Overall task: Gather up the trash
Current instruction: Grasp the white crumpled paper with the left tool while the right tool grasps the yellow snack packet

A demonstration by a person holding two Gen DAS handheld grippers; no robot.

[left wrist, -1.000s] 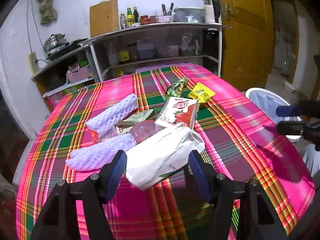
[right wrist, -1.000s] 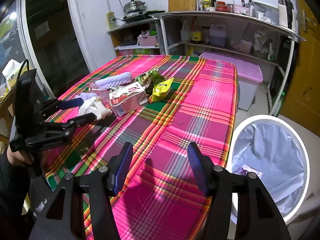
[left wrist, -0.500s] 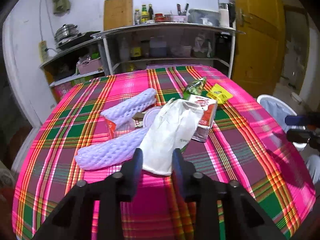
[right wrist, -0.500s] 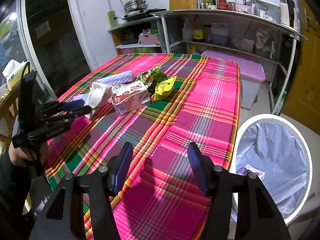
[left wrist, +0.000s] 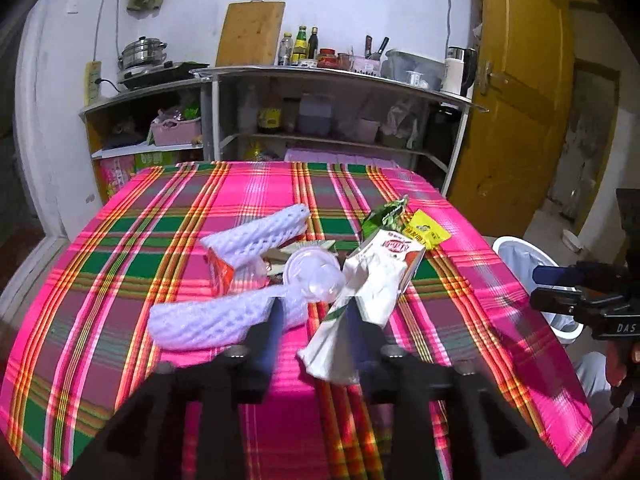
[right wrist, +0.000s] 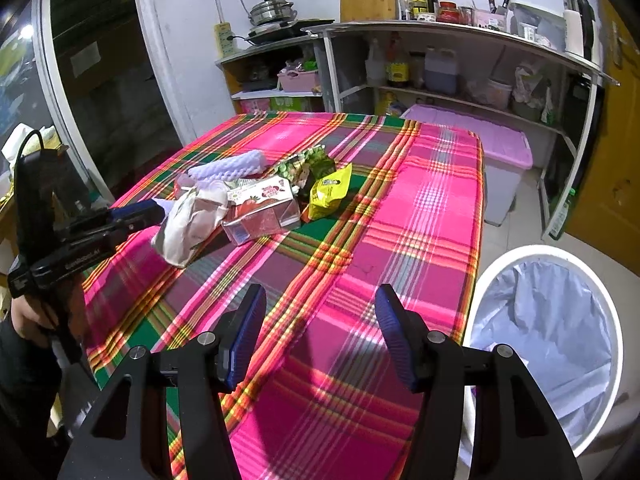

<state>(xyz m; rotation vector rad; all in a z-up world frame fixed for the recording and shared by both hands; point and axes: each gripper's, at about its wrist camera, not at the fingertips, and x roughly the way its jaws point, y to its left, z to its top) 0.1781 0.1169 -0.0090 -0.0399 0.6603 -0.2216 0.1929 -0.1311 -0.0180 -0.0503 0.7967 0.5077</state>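
A heap of trash lies mid-table: a white paper bag (left wrist: 364, 296) (right wrist: 188, 220), a strawberry carton (left wrist: 396, 246) (right wrist: 260, 208), a yellow snack packet (left wrist: 426, 229) (right wrist: 329, 192), a green wrapper (left wrist: 384, 212) (right wrist: 310, 164), two lilac foam nets (left wrist: 208, 320) (left wrist: 256, 236) and a clear plastic lid (left wrist: 312, 274). My left gripper (left wrist: 314, 322) (right wrist: 156, 212) is opening. The bag's lower end stands between its fingers, against the right one and apart from the left one. My right gripper (right wrist: 320, 320) (left wrist: 556, 290) hangs open over bare cloth near the table's corner, holding nothing.
A white bin with a pale liner (right wrist: 548, 340) (left wrist: 520, 254) stands on the floor beside the table, right of my right gripper. The pink plaid tablecloth (right wrist: 432, 184) covers the table. Kitchen shelves (left wrist: 328, 80) and a yellow door (left wrist: 516, 92) lie beyond.
My left gripper closed around the white bag, narrowing sharply, and now stands wider again. The bag was dragged up against the carton. My right gripper has not moved.
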